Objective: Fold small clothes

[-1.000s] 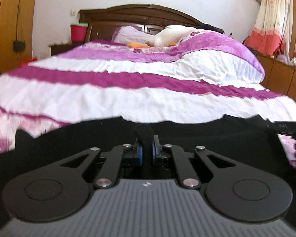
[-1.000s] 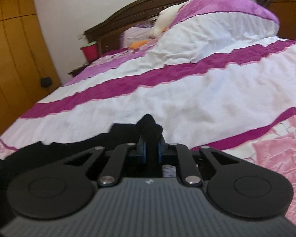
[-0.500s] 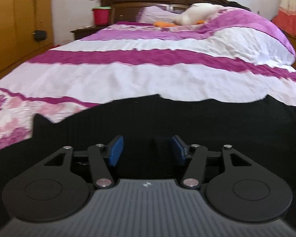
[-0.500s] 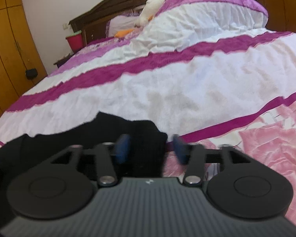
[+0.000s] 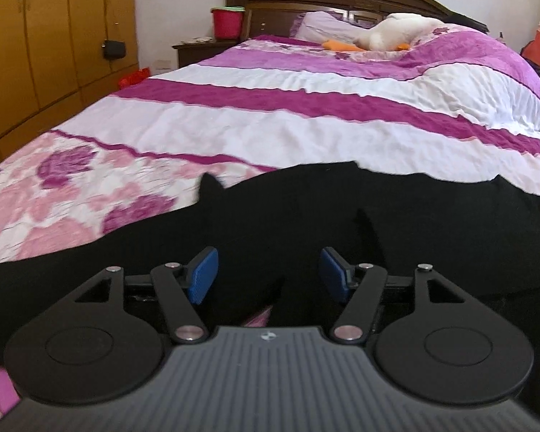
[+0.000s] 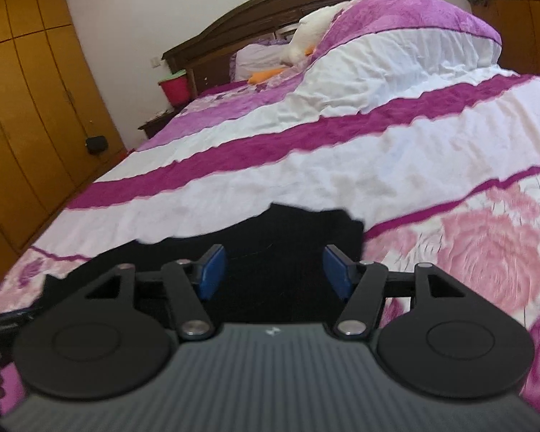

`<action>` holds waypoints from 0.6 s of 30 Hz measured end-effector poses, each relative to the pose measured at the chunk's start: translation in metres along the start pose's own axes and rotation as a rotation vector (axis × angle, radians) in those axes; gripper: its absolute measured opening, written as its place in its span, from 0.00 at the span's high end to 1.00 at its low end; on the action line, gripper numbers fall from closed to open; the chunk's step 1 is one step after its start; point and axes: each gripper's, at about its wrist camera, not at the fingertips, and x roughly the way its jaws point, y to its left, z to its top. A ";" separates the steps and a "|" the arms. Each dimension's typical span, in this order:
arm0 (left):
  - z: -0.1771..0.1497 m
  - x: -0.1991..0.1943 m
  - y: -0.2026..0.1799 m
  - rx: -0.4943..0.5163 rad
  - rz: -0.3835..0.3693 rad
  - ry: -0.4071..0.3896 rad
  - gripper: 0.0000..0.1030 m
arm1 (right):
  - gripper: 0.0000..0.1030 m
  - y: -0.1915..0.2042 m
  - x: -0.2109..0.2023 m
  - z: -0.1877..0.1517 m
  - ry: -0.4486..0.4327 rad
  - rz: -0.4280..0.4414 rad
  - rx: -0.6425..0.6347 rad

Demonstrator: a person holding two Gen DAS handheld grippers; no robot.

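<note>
Since the earlier frames, both pinches on the black garment (image 5: 306, 223) have been let go; the jaws have just been opening, and the cloth now lies flat on the bed (image 5: 270, 133). The left gripper (image 5: 268, 275) and right gripper (image 6: 275, 270) are both spread, with cloth beneath but not pressed by the pads. The garment is judged light, soft and limp, unlikely to slip on the quilt; its far corners or edge are judged the best hold. Counted: one garment, two grippers, one bed.
</note>
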 end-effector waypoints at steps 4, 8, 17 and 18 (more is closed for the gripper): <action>-0.011 -0.021 0.022 -0.055 0.004 0.001 0.33 | 0.39 0.015 -0.009 -0.024 0.078 0.032 0.061; -0.020 -0.035 0.040 -0.056 0.053 -0.004 0.33 | 0.39 0.039 -0.021 -0.050 0.107 0.041 0.038; -0.040 -0.062 0.081 -0.089 0.116 -0.018 0.33 | 0.39 0.079 -0.046 -0.087 0.139 0.077 0.022; -0.043 -0.064 0.085 -0.093 0.124 -0.020 0.33 | 0.39 0.080 -0.047 -0.089 0.137 0.076 0.031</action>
